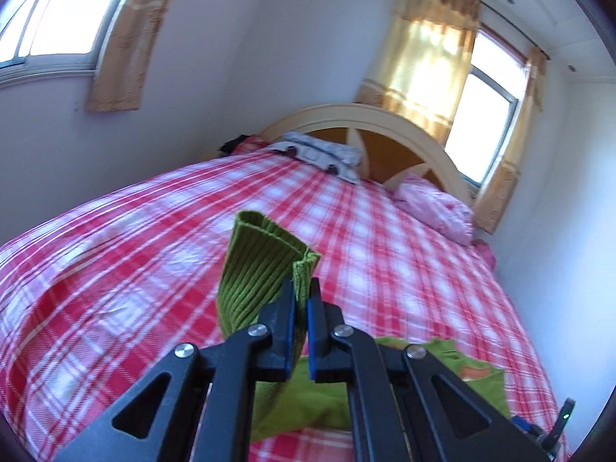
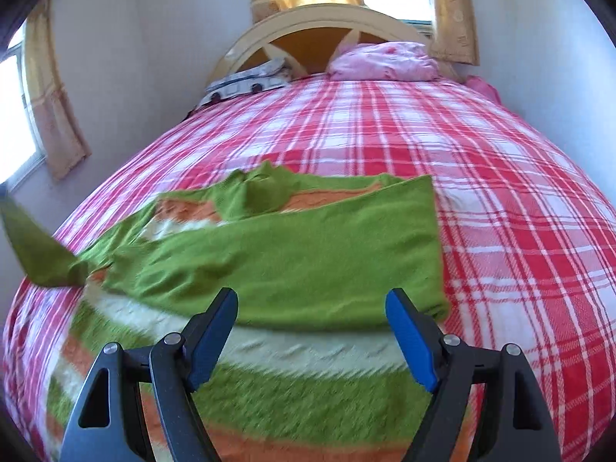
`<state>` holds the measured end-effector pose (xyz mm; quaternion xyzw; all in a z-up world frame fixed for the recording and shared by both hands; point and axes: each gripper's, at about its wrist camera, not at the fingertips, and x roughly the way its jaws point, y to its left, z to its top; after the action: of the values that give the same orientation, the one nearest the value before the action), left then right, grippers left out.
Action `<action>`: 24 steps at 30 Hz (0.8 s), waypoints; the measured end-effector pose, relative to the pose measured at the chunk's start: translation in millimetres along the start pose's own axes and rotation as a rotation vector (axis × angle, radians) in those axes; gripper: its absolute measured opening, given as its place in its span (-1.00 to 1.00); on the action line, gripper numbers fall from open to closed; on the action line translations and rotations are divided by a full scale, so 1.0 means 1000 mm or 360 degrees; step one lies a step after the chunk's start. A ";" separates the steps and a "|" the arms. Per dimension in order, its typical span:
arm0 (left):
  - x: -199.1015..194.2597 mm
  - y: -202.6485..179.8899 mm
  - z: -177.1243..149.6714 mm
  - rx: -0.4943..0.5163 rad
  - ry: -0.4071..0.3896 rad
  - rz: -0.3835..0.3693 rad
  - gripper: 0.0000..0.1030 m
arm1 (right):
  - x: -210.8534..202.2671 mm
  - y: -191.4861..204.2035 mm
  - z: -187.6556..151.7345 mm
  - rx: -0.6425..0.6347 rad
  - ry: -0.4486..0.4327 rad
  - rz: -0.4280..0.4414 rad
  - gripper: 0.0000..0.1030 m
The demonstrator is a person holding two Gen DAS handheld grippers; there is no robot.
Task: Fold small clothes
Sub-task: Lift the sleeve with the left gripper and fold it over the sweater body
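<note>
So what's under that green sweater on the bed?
The red plaid bedspread shows all around the green sweater; whatever lies directly beneath it is covered.

White walls, 2 sunlit windows with yellow curtains, red plaid bed, arched cream headboard

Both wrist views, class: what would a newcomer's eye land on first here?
First, the green knitted sweater with orange and white stripes spread across the red-and-white plaid bedspread. Next, its ribbed green sleeve cuff, pinched and lifted in the left claw. The right claw hangs open above the sweater's body.
</note>
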<state>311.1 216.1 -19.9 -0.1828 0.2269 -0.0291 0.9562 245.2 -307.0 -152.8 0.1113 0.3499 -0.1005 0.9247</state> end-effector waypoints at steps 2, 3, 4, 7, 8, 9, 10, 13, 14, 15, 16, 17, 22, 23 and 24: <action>0.001 -0.016 0.001 0.0025 0.0004 -0.0045 -0.90 | -0.004 0.006 -0.006 -0.0032 0.0018 0.0020 0.55; 0.001 -0.024 0.001 0.0034 0.0006 -0.0069 -0.90 | -0.009 0.009 -0.010 -0.0050 0.0019 0.0024 0.55; 0.002 -0.032 0.001 0.0043 0.0013 -0.0091 -0.90 | -0.011 0.012 -0.013 -0.0061 0.0020 0.0026 0.55; 0.004 -0.054 0.003 0.0066 0.0015 -0.0144 -0.90 | -0.023 0.014 -0.021 -0.0089 0.0009 0.0043 0.56; 0.004 -0.059 0.004 0.0073 0.0012 -0.0160 -0.90 | -0.026 0.014 -0.023 -0.0093 0.0004 0.0048 0.56; 0.005 -0.067 0.006 0.0083 0.0006 -0.0177 -0.90 | -0.031 0.014 -0.024 -0.0097 -0.0006 0.0054 0.56; 0.006 -0.073 0.007 0.0088 0.0003 -0.0196 -0.90 | -0.036 0.013 -0.024 -0.0100 -0.0020 0.0053 0.56; 0.008 -0.096 0.009 0.0115 0.0003 -0.0264 -0.90 | -0.049 0.011 -0.023 -0.0111 -0.0080 0.0037 0.56; 0.009 -0.104 0.008 0.0125 0.0010 -0.0291 -0.90 | -0.053 0.010 -0.024 -0.0113 -0.0093 0.0028 0.56; 0.009 -0.110 0.007 0.0132 0.0013 -0.0303 -0.90 | -0.057 0.008 -0.025 -0.0109 -0.0103 0.0021 0.56; 0.011 -0.118 0.005 0.0141 0.0022 -0.0325 -0.90 | -0.059 0.006 -0.026 -0.0102 -0.0107 0.0022 0.56; 0.012 -0.124 0.004 0.0150 0.0028 -0.0338 -0.90 | -0.060 0.004 -0.028 -0.0096 -0.0106 0.0023 0.56; 0.029 -0.154 -0.011 0.0169 0.0091 -0.0405 -0.90 | -0.060 -0.003 -0.041 -0.0068 -0.0076 0.0029 0.56; 0.034 -0.161 -0.016 0.0168 0.0108 -0.0419 -0.90 | -0.060 -0.004 -0.044 -0.0070 -0.0073 0.0029 0.56; 0.036 -0.167 -0.020 0.0167 0.0120 -0.0429 -0.90 | -0.060 -0.004 -0.047 -0.0075 -0.0068 0.0029 0.56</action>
<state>339.6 49.3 8.9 -0.1602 0.2343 -0.1758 0.9426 171.0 -290.9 -147.7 0.0904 0.3314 -0.0863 0.9352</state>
